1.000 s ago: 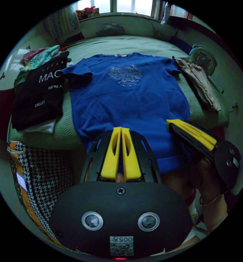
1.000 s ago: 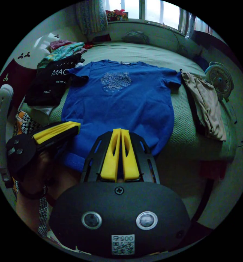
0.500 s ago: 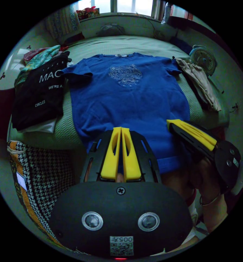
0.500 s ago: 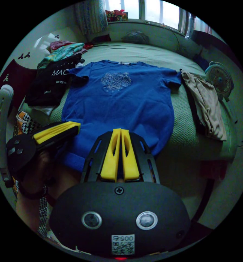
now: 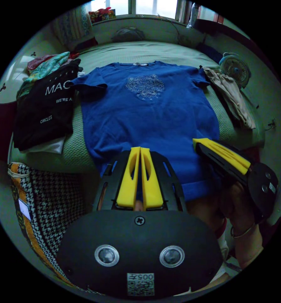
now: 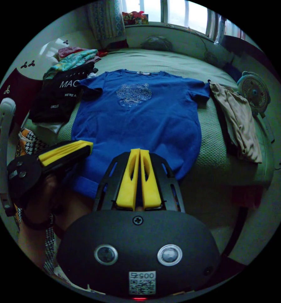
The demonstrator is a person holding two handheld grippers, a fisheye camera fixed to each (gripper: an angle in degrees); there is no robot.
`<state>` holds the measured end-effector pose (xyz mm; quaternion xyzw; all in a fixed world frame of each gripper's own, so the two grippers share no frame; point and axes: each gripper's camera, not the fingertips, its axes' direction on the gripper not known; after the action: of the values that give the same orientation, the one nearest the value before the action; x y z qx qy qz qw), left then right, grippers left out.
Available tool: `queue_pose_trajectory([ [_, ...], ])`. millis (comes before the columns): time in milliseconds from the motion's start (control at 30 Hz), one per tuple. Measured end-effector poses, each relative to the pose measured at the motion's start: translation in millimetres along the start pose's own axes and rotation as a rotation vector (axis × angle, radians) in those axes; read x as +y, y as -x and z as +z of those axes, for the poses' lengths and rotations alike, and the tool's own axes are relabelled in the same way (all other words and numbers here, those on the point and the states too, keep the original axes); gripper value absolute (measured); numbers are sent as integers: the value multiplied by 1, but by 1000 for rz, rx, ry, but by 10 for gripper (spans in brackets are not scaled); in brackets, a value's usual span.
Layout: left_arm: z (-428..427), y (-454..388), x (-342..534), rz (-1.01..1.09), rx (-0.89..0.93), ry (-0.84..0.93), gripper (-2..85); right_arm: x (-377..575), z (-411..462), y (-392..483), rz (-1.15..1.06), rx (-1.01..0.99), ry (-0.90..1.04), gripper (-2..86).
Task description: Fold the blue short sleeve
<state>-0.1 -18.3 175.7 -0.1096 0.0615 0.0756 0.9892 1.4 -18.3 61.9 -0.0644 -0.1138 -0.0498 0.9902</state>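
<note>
The blue short sleeve shirt (image 5: 149, 110) (image 6: 137, 116) lies spread flat, front up, on the green bed, with its hem hanging over the near edge. My left gripper (image 5: 139, 149) is shut, jaws together, its tips over the shirt's lower left part near the hem. It appears in the right gripper view as the left gripper (image 6: 90, 144) at the shirt's left edge, held by a hand. My right gripper (image 6: 139, 150) is shut too, above the lower right part; the right gripper (image 5: 194, 140) also shows from the side. I cannot see cloth pinched in either.
A black printed shirt (image 5: 47, 107) and a stack of folded clothes (image 5: 44, 66) lie left of the blue shirt. A beige garment (image 6: 239, 123) lies to the right, beside a small fan (image 6: 254, 91). A houndstooth bag (image 5: 42, 202) stands by the bed. A window is beyond.
</note>
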Motion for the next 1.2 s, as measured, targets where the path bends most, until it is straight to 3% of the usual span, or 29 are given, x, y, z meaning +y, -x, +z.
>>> queue_pose_trajectory([
  [1200, 17, 38, -24, 10, -12, 0, -7, -11, -5, -15, -12, 11, -3, -10],
])
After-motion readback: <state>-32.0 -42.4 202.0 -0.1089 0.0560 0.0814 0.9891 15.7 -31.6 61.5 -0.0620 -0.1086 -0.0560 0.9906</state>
